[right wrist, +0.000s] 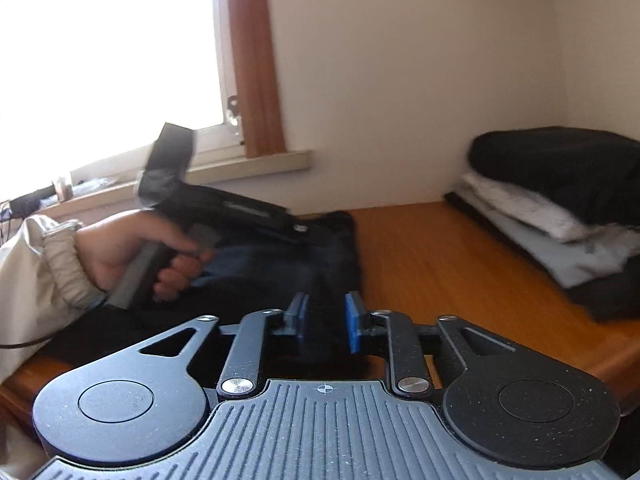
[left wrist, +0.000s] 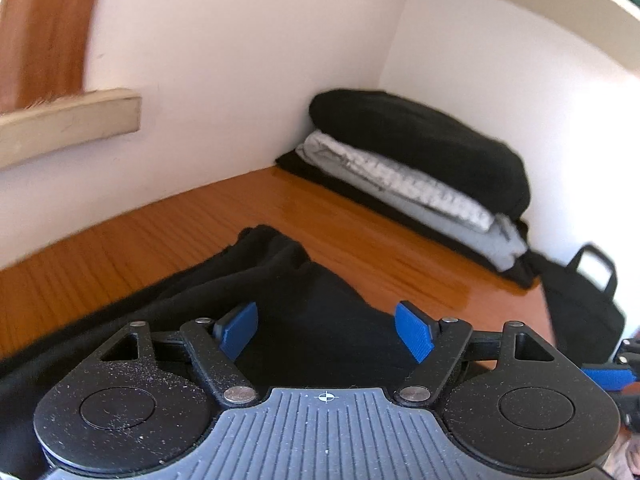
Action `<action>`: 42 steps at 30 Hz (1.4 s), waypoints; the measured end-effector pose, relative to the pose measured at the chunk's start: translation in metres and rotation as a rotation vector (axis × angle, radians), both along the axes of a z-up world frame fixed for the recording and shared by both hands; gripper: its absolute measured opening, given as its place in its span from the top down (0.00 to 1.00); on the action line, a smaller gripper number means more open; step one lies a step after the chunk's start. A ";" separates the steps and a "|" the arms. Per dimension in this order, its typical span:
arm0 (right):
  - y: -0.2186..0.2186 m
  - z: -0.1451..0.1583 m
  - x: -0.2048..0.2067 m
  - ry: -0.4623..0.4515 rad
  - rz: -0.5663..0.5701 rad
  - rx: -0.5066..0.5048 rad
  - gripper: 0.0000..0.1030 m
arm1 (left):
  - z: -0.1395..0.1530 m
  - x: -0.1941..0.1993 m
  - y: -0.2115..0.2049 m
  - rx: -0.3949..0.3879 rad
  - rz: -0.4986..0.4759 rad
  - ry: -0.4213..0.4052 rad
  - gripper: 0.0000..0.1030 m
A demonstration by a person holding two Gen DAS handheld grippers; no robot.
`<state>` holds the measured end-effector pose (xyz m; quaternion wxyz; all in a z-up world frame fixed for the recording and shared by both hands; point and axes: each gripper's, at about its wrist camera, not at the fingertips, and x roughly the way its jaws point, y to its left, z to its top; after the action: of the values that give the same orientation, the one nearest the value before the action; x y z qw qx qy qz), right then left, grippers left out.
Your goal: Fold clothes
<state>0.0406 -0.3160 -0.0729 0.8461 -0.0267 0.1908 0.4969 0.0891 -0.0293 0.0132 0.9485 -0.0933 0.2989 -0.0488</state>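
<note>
black garment (left wrist: 304,312) | table (left wrist: 360,232) beyond bare | left gripper (left wrist: 326,330) released | right gripper (right wrist: 326,322) released

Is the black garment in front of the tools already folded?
Not neatly: the black garment lies bunched and wrinkled on the wooden table.

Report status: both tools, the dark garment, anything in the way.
Left tool open above the dark garment. Right tool part open, not gripping; cloth behind its pads. Garment rumpled on the wooden table. Folded stack in the corner, clear of the work.
</note>
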 end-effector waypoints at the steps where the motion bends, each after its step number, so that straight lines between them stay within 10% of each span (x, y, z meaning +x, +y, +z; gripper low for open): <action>1: 0.008 -0.004 -0.001 -0.003 -0.017 -0.033 0.72 | -0.001 0.006 0.002 0.040 0.006 0.006 0.27; 6: 0.006 -0.017 0.003 0.025 -0.025 -0.080 0.73 | -0.001 0.032 0.033 0.146 0.118 0.041 0.37; 19: 0.010 -0.027 0.020 0.257 -0.002 0.035 0.50 | 0.000 0.022 0.047 0.082 0.093 0.000 0.30; 22: 0.018 -0.027 0.023 0.271 -0.010 0.034 0.70 | -0.003 0.019 0.046 0.081 0.108 0.002 0.30; 29: 0.010 -0.020 0.034 0.343 -0.033 0.122 0.83 | 0.025 -0.010 0.062 0.076 0.170 -0.024 0.29; 42: 0.066 0.078 -0.009 0.220 0.108 0.311 0.86 | 0.098 -0.221 0.185 0.083 0.437 -0.114 0.25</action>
<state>0.0319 -0.2502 0.0047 0.7862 0.1486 0.2016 0.5650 -0.1323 0.1553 0.1113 0.9549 -0.1139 0.2193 0.1648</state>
